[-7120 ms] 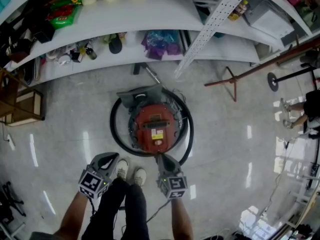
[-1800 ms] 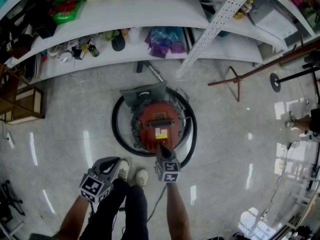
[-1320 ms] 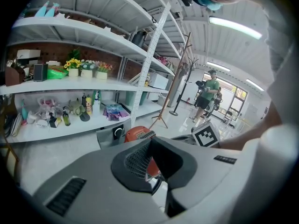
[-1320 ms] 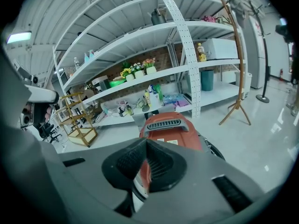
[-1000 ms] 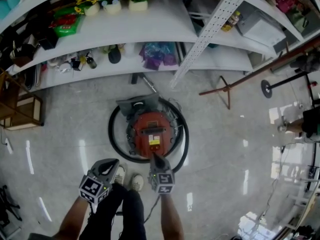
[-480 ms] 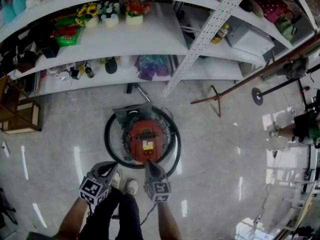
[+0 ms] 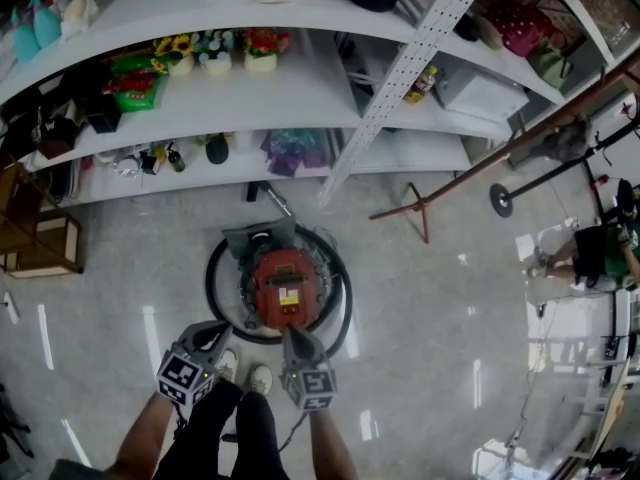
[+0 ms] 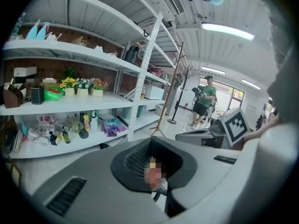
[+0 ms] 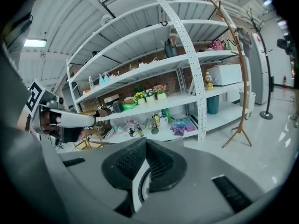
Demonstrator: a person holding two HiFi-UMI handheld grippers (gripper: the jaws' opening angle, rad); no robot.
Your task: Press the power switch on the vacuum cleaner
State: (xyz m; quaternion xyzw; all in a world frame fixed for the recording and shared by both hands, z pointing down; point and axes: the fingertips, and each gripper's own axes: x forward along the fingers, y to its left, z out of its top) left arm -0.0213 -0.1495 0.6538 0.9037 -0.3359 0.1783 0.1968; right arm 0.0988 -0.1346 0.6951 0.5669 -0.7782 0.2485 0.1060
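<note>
The right gripper (image 7: 289,333) has drawn back to the near edge of the red vacuum (image 7: 283,286) on the floor, jaws together. The left gripper (image 7: 208,334) hangs beside it, closed and empty.

white shelving (image 7: 300,93) | flower pots (image 7: 215,50) on it | brown coat stand (image 7: 418,211) beside, on floor
</note>
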